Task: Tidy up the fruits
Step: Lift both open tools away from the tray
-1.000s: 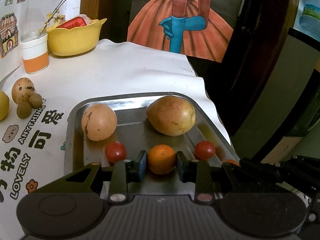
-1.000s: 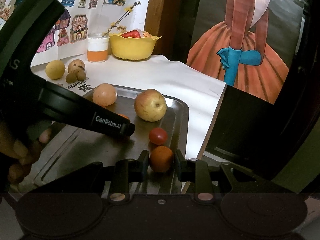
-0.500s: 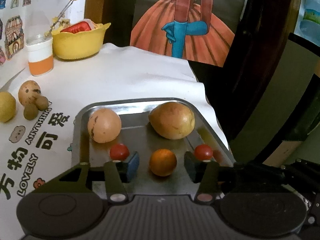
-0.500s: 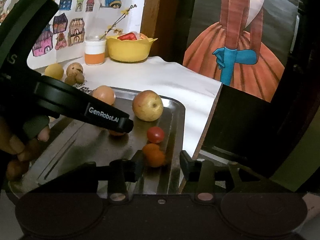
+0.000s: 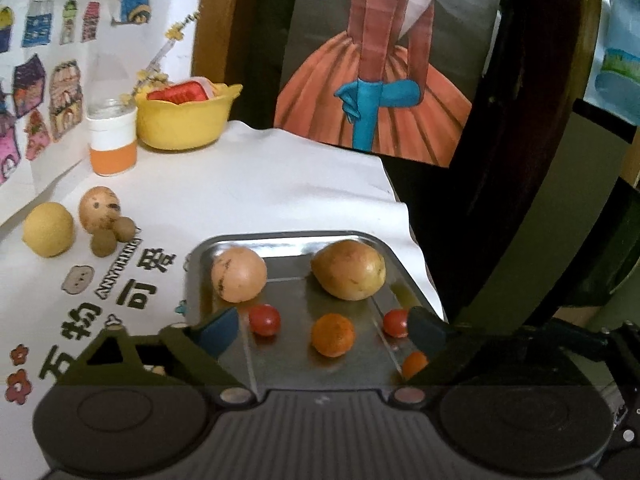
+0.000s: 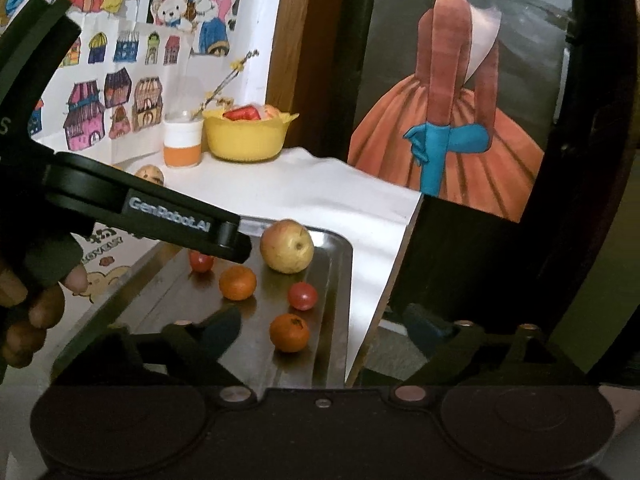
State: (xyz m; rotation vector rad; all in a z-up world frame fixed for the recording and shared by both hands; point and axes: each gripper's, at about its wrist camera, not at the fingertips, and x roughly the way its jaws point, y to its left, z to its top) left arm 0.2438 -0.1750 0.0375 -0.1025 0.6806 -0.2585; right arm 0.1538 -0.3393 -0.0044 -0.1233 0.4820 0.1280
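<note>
Our left gripper [image 5: 320, 334] and right gripper [image 6: 320, 330] both stood spread wide and empty over the tray's [image 5: 280, 238] near edge. Two small oranges [image 6: 289, 332] [image 5: 333, 335] lay nearest, light, firm and apt to roll, so we judged them best pinched across the middle. Toward the far edge sat the heavier apple [image 5: 348, 269].

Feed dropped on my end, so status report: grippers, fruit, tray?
Left gripper open, right gripper open, both empty. Two oranges, two tomatoes, two larger fruits on tray. Four fruits on the tablecloth.
</note>
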